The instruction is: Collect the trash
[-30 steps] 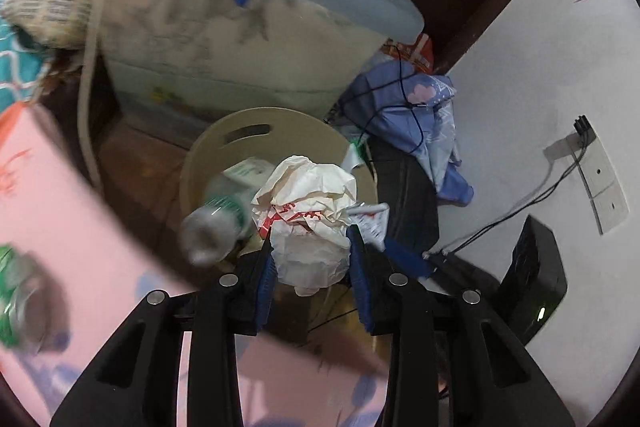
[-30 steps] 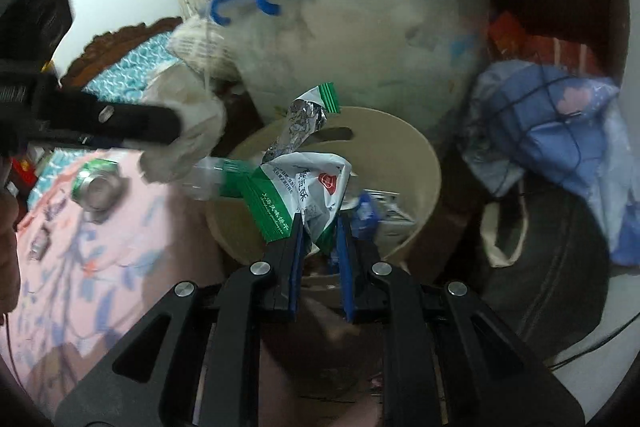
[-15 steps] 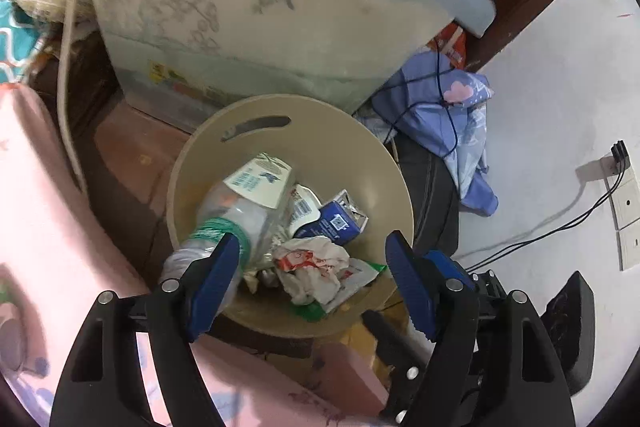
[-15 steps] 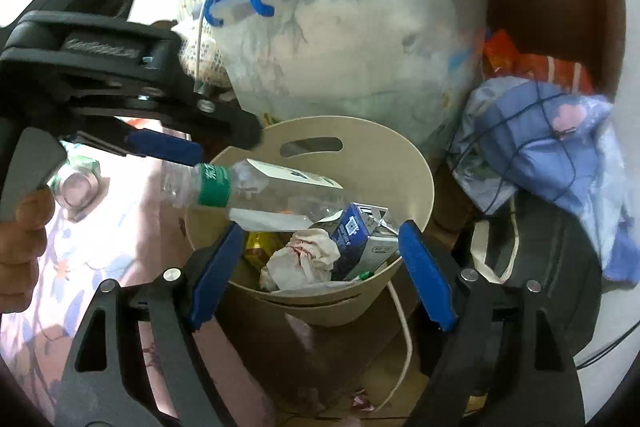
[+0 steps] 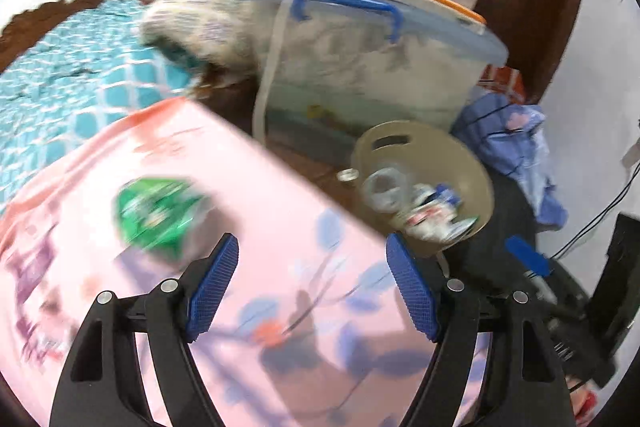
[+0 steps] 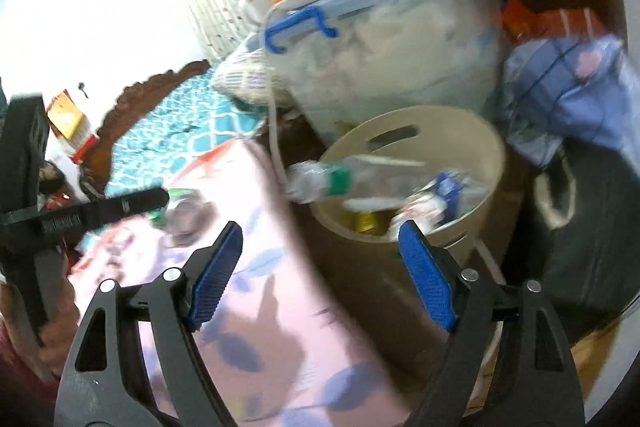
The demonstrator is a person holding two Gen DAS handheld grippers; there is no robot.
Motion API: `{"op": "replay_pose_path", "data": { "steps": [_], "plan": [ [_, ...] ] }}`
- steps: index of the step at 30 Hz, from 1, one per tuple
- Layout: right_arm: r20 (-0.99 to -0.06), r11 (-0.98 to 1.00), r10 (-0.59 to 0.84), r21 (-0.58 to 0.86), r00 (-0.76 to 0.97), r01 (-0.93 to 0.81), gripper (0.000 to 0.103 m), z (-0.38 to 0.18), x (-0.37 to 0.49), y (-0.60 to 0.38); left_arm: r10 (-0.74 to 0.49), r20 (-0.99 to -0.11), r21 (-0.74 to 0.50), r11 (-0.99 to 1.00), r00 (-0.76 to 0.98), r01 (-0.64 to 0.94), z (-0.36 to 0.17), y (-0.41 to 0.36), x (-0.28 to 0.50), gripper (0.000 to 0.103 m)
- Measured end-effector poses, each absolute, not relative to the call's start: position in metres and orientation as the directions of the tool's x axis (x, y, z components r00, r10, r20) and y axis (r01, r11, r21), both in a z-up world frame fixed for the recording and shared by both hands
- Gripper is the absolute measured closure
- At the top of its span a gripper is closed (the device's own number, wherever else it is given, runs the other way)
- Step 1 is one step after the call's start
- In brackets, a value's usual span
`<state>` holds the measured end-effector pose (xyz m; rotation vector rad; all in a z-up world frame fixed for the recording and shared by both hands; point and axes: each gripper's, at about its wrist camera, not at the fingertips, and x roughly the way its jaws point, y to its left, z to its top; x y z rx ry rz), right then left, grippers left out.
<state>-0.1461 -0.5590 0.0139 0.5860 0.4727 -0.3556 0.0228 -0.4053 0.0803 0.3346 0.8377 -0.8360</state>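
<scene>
Bottle [image 6: 352, 183] slants across bin [image 6: 492, 147] — neck left

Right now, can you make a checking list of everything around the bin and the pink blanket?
Surface: pink flowered blanket, blurred.
Job's things: green can lies on the blanket. Beige bin holds a clear bottle poking over its rim, a blue carton and crumpled paper.
Clutter: blue cloth bundle and a dark bag beside the bin.
Grippers: left claw and right claw both open, nothing between the pads; both have just been opening.
Cables: black cord along the white wall.
Surroundings: clear storage box with a blue handle behind the bin; teal bed cover.
</scene>
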Motion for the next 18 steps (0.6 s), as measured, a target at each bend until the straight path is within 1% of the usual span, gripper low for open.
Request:
{"op": "replay_pose_path", "data": {
  "steps": [4,7,14,18],
  "plan": [
    [-0.511,0.76,-0.109,0.51,0.853,0.403,0.022,0.013,-0.14,-0.526,-0.455,-0.759,0.008,0.709,0.466,0.706,0.079,-0.351,0.023,0.03],
    [-0.522,0.761,-0.064,0.526,0.851,0.38,0.022,0.012,-0.131,-0.503,-0.404,-0.751,0.041,0.761,0.522,0.648,0.08,-0.307,0.027,0.03],
    [-0.54,0.795,0.014,0.517,0.842,0.319,0.022,0.013,-0.11,-0.452,-0.311,-0.728,0.08,0.846,0.611,0.527,0.083,-0.224,0.033,0.029],
    [-0.547,0.817,0.046,0.502,0.836,0.284,0.022,0.017,-0.1,-0.423,-0.276,-0.721,0.082,0.877,0.636,0.474,0.08,-0.184,0.035,0.027]
  ]
}}
